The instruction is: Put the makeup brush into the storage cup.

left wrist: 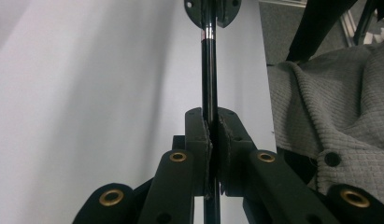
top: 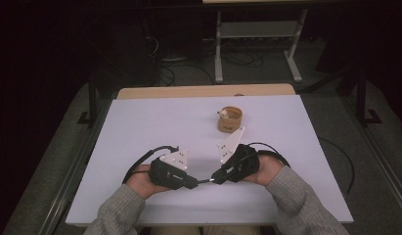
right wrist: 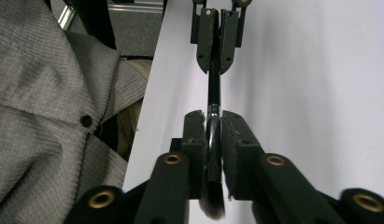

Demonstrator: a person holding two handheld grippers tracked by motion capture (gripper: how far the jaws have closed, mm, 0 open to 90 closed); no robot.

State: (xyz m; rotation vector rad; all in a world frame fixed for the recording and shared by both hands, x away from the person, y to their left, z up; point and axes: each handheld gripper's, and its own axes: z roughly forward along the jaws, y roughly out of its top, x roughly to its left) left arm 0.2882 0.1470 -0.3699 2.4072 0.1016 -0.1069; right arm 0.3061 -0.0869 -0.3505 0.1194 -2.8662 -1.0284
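Slim black-handled brush (right wrist: 213,88) with silver ferrule and dark bristle tuft, clamped at the handle end by the left gripper (left wrist: 209,140), bristle end clenched within the right gripper (right wrist: 214,140), stretched between both.

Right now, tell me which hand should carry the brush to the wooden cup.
Right, probably. The right tool grips the slim black brush at its metal ferrule and sits nearer the round wooden cup; the left tool holds the handle.

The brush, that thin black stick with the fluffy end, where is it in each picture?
High view: the brush lies low in the middle, bridging the left gripper and right gripper.
Left gripper view: handle runs straight up the centre.
Right gripper view: centre, bristles at the bottom.
Shared landmark: the white table.
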